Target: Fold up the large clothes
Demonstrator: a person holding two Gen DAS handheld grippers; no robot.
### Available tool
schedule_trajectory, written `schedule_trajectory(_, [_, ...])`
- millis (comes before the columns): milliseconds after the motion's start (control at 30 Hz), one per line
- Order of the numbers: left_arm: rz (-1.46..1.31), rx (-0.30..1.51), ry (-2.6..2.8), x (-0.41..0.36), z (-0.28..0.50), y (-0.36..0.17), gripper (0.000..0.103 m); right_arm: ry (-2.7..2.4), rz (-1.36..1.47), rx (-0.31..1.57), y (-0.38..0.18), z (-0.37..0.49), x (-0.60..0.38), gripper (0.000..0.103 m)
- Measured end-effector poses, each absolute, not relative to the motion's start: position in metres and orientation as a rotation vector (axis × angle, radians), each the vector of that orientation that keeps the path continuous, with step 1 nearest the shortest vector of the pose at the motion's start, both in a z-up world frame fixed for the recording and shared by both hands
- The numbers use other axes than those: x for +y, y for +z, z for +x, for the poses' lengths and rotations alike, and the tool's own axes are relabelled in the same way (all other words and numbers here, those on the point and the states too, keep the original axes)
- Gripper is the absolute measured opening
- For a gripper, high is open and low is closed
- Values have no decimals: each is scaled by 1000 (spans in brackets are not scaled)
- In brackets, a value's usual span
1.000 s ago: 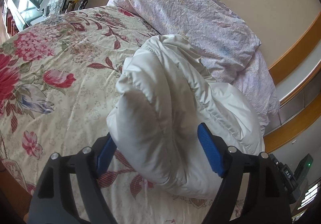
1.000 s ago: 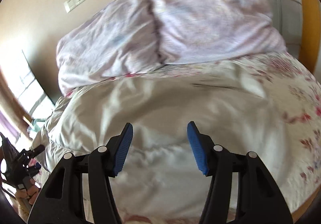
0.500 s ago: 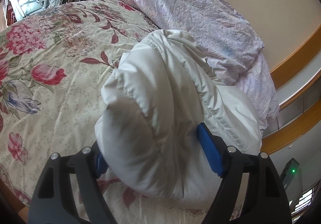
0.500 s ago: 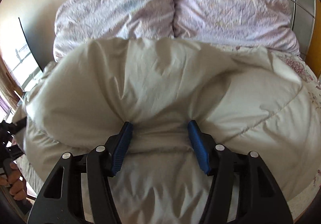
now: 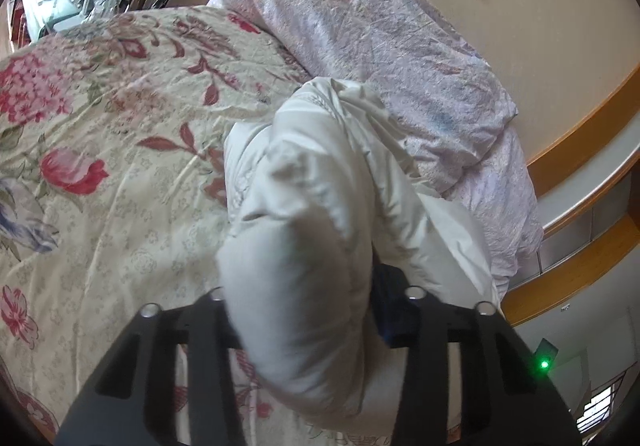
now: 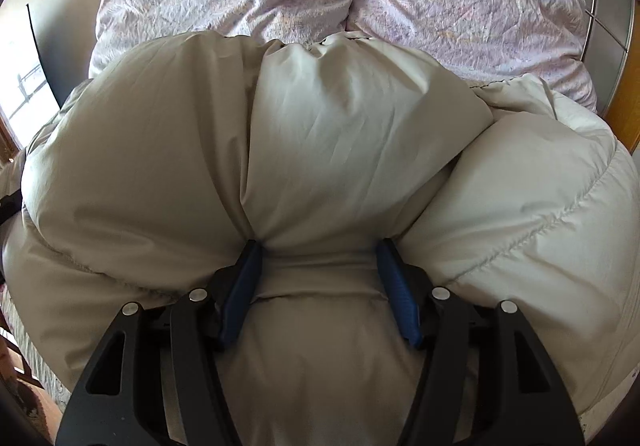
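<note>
On my left, my left gripper (image 5: 298, 310) has just been closing, and its fingers now pinch a thick, puffy fold of the white down jacket (image 5: 304, 206) between them, where half a second ago they stood wide around it. The jacket lies bunched on the floral bedspread (image 5: 100, 166), its far end against the lilac pillows (image 5: 380, 46). On my right, my right gripper (image 6: 320, 278) has come down onto the jacket's bulk, and its fingers (image 6: 240, 286) stand about half apart with a padded ridge pressed between them; I judge that a hold on the jacket (image 6: 320, 126) too. With both ends gripped, I think I am set to lift and bring one part over the other.
</note>
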State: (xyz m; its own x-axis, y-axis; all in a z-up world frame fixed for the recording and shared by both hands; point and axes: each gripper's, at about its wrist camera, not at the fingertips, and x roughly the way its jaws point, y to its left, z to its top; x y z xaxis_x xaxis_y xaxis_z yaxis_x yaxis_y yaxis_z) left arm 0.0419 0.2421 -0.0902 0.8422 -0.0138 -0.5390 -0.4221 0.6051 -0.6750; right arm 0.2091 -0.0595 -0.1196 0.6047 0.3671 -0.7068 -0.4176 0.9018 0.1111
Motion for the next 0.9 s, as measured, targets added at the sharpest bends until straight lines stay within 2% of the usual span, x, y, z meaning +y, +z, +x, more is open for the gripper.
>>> schedule_trajectory(67, [-871, 526, 237, 239, 44, -80, 31, 456, -65, 804, -120, 210, -60, 62])
schedule_trajectory(167, [-821, 500, 211, 230, 46, -61, 28, 454, -68, 803, -120, 210, -59, 62])
schedule_trajectory(533, [-576, 384, -1, 141, 71, 31, 27, 442, -71, 794, -119, 211, -57, 62])
schedule_trajectory(900, [-564, 388, -199, 62, 104, 52, 27, 479, -54, 763, -120, 212, -73, 62])
